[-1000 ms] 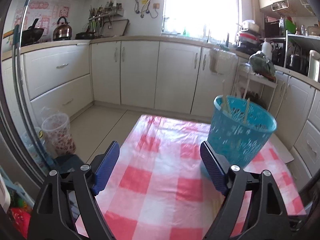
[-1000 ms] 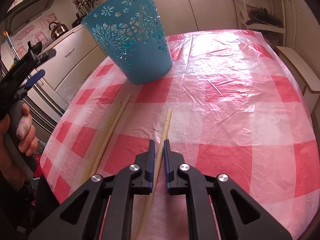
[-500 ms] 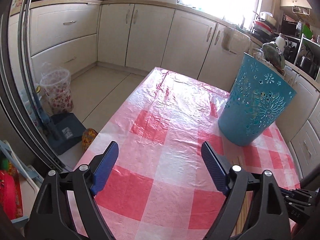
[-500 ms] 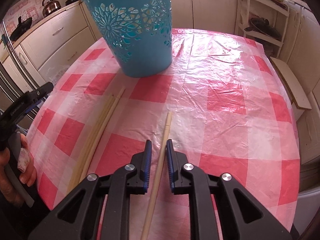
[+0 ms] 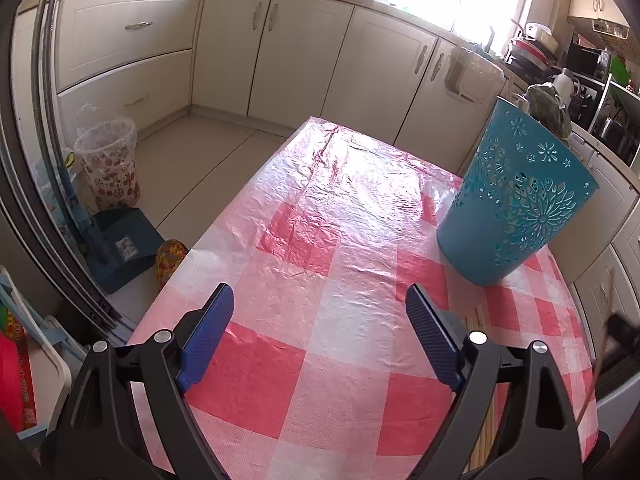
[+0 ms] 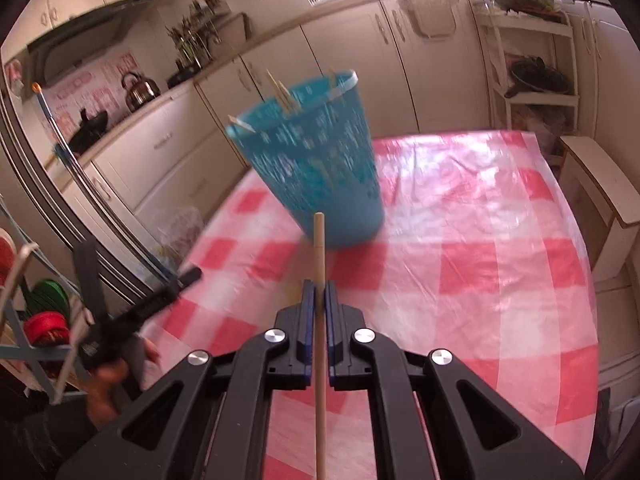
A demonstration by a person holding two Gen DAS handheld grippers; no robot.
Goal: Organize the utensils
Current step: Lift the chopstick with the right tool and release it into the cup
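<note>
My right gripper (image 6: 319, 292) is shut on a pale wooden chopstick (image 6: 319, 240) and holds it above the table, pointing at the blue cut-out basket (image 6: 320, 176). Several chopsticks (image 6: 280, 92) stick up out of the basket's rim. My left gripper (image 5: 318, 296) stands open over the red-and-white checked cloth (image 5: 320, 240) with nothing between its fingers. The basket (image 5: 516, 208) is ahead and to its right. A few more chopsticks (image 5: 476, 318) lie on the cloth, partly hidden behind its right finger. A hand (image 6: 112, 376) holding the left gripper shows at the lower left of the right wrist view.
A floral bin (image 5: 108, 168) and a blue dustpan (image 5: 120, 248) stand on the floor left of the table. Cream cabinets (image 5: 304, 52) line the walls. A white shelf rack (image 6: 528, 60) and a wooden bench (image 6: 600, 184) are to the table's right.
My right gripper has closed fully on the chopstick and lifted it off the cloth towards the basket. My left gripper sank and tilted down over the table, then held still.
</note>
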